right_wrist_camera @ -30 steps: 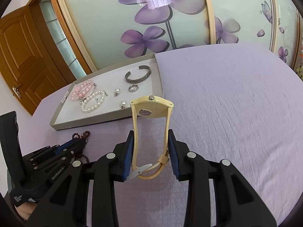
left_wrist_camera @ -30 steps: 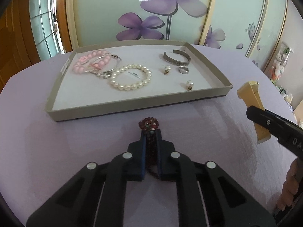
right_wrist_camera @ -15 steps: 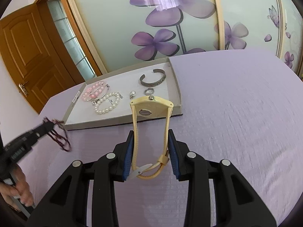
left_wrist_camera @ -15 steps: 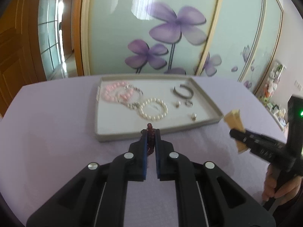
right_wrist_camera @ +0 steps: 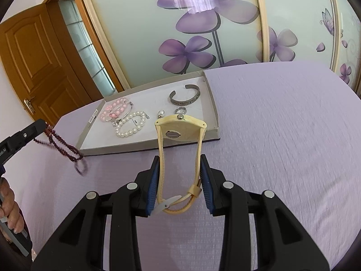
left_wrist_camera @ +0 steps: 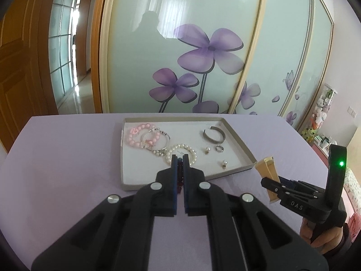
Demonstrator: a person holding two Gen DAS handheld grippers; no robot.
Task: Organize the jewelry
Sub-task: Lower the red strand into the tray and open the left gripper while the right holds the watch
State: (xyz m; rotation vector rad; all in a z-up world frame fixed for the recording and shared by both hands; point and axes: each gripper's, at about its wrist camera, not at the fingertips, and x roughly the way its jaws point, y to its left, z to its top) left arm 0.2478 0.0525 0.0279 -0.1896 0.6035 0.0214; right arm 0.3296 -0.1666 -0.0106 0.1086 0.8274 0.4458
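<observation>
Left gripper (left_wrist_camera: 179, 158): jaws pressed together, pinching a dark red bead string (left_wrist_camera: 179, 176) between the blue pads; held above the cloth, in front of the tray's near wall
Bead string, right wrist view: hangs in loops (right_wrist_camera: 61, 145) from the left gripper's tip (right_wrist_camera: 41, 124), clear of the cloth, just outside the tray's near left corner; the lowest loop is blurred
Left hand (right_wrist_camera: 9, 210): wrapped around the gripper handle at the left edge of the right wrist view
Right gripper (right_wrist_camera: 179, 176): jaws part-way apart, clamped on the two sides of the strap of a cream wristwatch (right_wrist_camera: 180, 131)
Wristwatch: stands upright between the pads, case back facing the camera, crown at the top, buckle (right_wrist_camera: 194, 189) low near the right pad; in the left wrist view it sticks up from the right gripper's tip (left_wrist_camera: 268, 169), just beyond the tray's near right corner
Right hand (left_wrist_camera: 320, 234): grips the handle, which shows a green light (left_wrist_camera: 341, 164)
Tray (right_wrist_camera: 140, 148): shallow grey cardboard, white floor, lying on the cloth
Tray contents, left: pink bead bracelet (right_wrist_camera: 112, 110) overlapped by a silver bangle (left_wrist_camera: 158, 140); pearl bracelet (right_wrist_camera: 130, 126) just in front of them
Tray contents, right: open silver cuff (right_wrist_camera: 185, 94) at the far side; silver ring (right_wrist_camera: 180, 110) in front of it; two pearl earrings (left_wrist_camera: 207, 150) (left_wrist_camera: 223, 163), apart from each other
Cloth (right_wrist_camera: 282, 135): lilac, covering the whole surface under the tray
Background: sliding panels with purple flowers (left_wrist_camera: 209, 49); wooden door (right_wrist_camera: 33, 63) at the left
</observation>
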